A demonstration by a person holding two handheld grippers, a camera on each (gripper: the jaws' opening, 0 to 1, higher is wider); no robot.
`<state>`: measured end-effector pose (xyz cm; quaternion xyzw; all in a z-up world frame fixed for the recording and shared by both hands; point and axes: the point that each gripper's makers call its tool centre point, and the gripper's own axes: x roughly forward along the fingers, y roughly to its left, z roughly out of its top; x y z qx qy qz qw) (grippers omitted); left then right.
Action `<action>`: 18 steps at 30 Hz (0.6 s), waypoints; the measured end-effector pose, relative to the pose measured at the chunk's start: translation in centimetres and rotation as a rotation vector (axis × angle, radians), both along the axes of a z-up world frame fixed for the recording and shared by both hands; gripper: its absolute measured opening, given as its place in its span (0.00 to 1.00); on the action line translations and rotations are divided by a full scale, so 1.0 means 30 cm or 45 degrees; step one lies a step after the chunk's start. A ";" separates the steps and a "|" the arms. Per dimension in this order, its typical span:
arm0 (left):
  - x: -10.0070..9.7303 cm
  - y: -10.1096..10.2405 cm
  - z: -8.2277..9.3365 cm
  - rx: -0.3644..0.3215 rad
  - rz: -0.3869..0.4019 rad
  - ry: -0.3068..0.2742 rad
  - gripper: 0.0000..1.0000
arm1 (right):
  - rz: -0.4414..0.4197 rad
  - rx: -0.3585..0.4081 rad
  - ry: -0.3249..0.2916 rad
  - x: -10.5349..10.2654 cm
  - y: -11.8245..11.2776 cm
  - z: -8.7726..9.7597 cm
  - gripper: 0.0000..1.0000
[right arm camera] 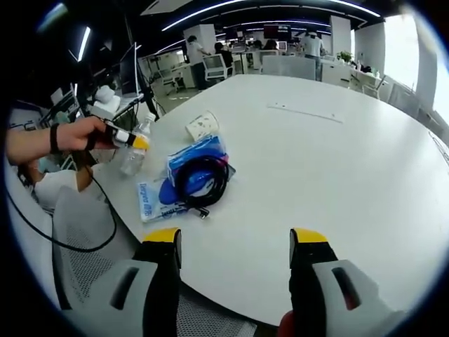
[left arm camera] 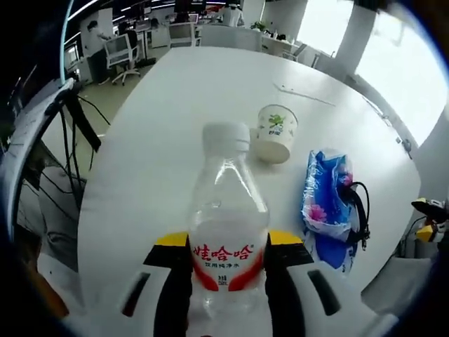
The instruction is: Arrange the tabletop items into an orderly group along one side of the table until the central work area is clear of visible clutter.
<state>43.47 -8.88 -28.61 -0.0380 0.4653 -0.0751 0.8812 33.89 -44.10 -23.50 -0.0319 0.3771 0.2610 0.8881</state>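
The left gripper (left arm camera: 226,270) has its jaws clenched on a water bottle (left arm camera: 227,232), carrying it near the table (right arm camera: 337,154) edge beside the paper cup (left arm camera: 275,133), blue tissue pack (left arm camera: 327,203) and black cable (right arm camera: 202,180). The right gripper (right arm camera: 235,246) hangs with jaws released. Next, I judge, the bottle must be stood upright close beside that group.

White gripper (right arm camera: 235,263) bodies with 2 black jaws each, yellow-capped at tips, slotted on the sides; black band on the wrist behind the hand (right arm camera: 77,135).
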 end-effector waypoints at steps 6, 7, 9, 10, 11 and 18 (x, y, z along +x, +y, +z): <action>0.003 0.007 0.017 0.003 0.016 -0.025 0.39 | 0.002 -0.002 0.003 -0.005 -0.002 -0.004 0.62; 0.002 0.008 0.021 0.004 0.018 -0.029 0.39 | 0.001 -0.001 0.002 -0.005 -0.002 -0.004 0.62; 0.002 0.010 0.029 0.009 0.017 -0.037 0.39 | -0.001 0.003 0.001 -0.006 -0.001 -0.003 0.62; 0.003 0.011 0.033 0.010 0.018 -0.042 0.39 | 0.000 0.003 0.001 -0.006 0.000 -0.003 0.62; 0.006 0.013 0.038 0.009 0.021 -0.049 0.39 | 0.000 0.003 0.001 -0.006 -0.001 -0.004 0.62; 0.016 0.014 0.059 0.014 0.013 -0.076 0.38 | 0.000 0.003 0.000 -0.006 -0.002 -0.003 0.62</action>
